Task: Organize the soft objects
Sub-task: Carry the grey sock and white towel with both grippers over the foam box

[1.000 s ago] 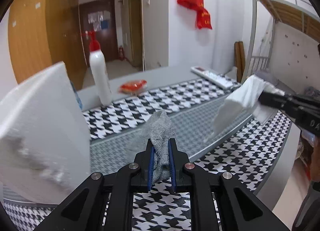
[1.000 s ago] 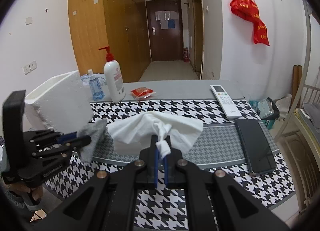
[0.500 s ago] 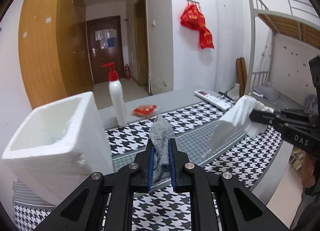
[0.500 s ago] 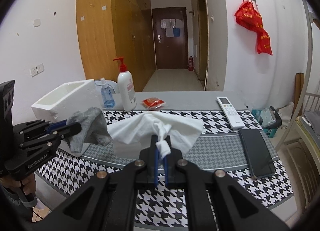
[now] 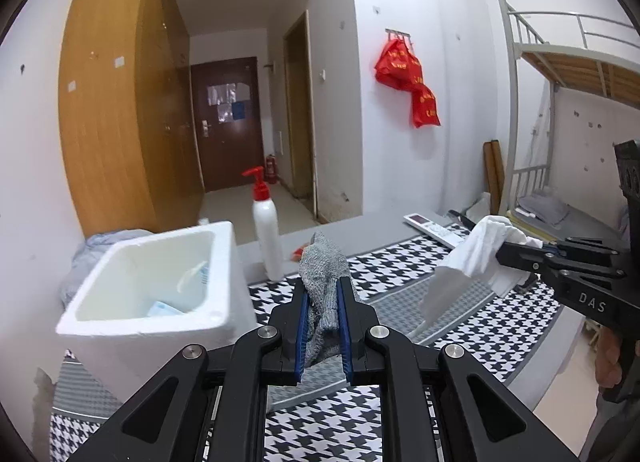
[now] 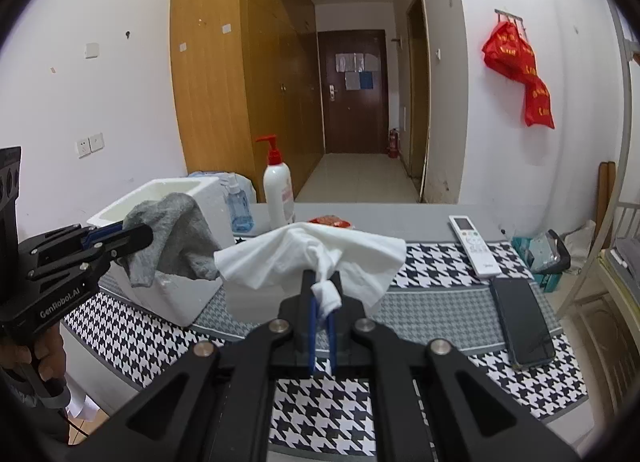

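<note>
My left gripper, clamped on the grey sock, has risen beside the foam box; right gripper still pinches the white cloth. Deposit looks imminent.

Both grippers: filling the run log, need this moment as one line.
left gripper: shut on grey cloth | right gripper: shut on white cloth | foam box: open

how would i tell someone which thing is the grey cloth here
Start at the white foam box standing at the left end of the houndstooth table. Just in front of it, the left hand-held gripper pinches a crumpled knit rag, the grey cloth. The other held cloth is white.
</note>
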Motion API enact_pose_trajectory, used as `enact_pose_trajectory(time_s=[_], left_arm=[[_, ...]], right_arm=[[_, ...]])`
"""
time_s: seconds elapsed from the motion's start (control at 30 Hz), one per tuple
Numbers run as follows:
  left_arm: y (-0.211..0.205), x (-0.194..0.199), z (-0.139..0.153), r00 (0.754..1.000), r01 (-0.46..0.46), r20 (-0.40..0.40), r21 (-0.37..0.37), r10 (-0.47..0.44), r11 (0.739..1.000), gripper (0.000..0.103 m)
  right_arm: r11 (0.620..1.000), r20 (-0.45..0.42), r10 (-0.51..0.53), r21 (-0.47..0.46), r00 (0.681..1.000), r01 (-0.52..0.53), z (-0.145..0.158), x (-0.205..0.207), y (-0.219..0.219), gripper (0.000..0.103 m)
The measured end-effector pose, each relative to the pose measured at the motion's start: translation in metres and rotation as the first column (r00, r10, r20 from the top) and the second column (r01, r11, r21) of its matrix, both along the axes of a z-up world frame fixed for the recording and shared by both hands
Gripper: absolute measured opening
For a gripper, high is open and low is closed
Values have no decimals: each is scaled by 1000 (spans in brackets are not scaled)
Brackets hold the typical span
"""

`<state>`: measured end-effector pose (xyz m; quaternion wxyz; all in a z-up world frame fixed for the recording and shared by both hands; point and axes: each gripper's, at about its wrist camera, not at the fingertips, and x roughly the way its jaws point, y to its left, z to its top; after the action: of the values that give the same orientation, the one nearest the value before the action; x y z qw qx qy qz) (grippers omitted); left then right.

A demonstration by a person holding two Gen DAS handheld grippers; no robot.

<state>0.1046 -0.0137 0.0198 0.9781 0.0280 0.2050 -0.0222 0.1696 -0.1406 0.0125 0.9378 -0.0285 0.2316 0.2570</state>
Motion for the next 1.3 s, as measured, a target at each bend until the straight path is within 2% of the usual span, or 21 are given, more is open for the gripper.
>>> enact_pose_trajectory(time_s=[0.47, 0.77, 1.3], left_arm=[[26, -18, 31, 995, -54, 88, 5, 54, 999, 15], [43, -21, 35, 989, -112, 97, 11, 110, 994, 15], [79, -42, 45, 964, -232, 135, 0, 230, 973, 15]], right_arm=[[998, 53, 42, 39, 998, -44, 17, -4, 15, 7], [994, 79, 93, 44, 993, -96, 24, -4, 37, 7], [975, 118, 210, 46, 971, -216, 40, -6, 80, 7]])
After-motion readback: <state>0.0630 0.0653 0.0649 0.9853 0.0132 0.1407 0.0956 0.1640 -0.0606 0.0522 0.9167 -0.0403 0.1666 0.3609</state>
